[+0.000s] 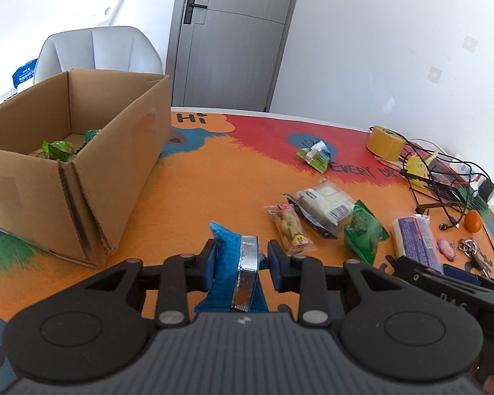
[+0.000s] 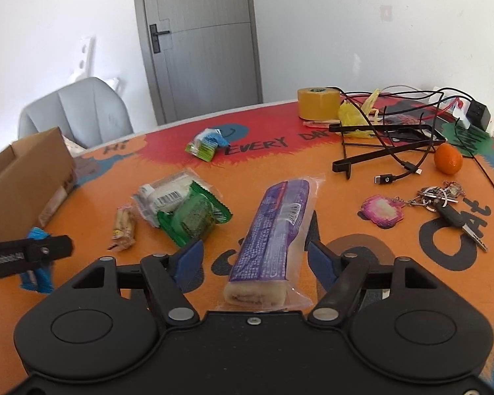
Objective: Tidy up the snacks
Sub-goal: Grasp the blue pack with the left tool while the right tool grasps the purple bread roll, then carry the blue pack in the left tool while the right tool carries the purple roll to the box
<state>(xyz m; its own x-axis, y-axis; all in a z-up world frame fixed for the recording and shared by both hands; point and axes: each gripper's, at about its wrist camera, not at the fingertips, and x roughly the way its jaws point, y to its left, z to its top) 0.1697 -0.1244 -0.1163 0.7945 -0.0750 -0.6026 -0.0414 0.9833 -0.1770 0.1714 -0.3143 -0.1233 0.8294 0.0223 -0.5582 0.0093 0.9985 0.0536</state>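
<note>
Snacks lie loose on the table (image 2: 187, 194), some already in the box (image 1: 82, 151).

The left gripper (image 1: 240, 256) is clamped on a blue packet (image 1: 233, 263), box at ten o'clock. The right gripper (image 2: 255, 256) has its jaws apart around the purple roll (image 2: 276, 230), untouched. The roll looks light, soft and slippery; take hold mid-length, gently.

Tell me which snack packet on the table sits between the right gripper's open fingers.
The long purple-wrapped roll. It lies lengthwise inside the right gripper, pads off it; the green packet and the others lie further left.
</note>
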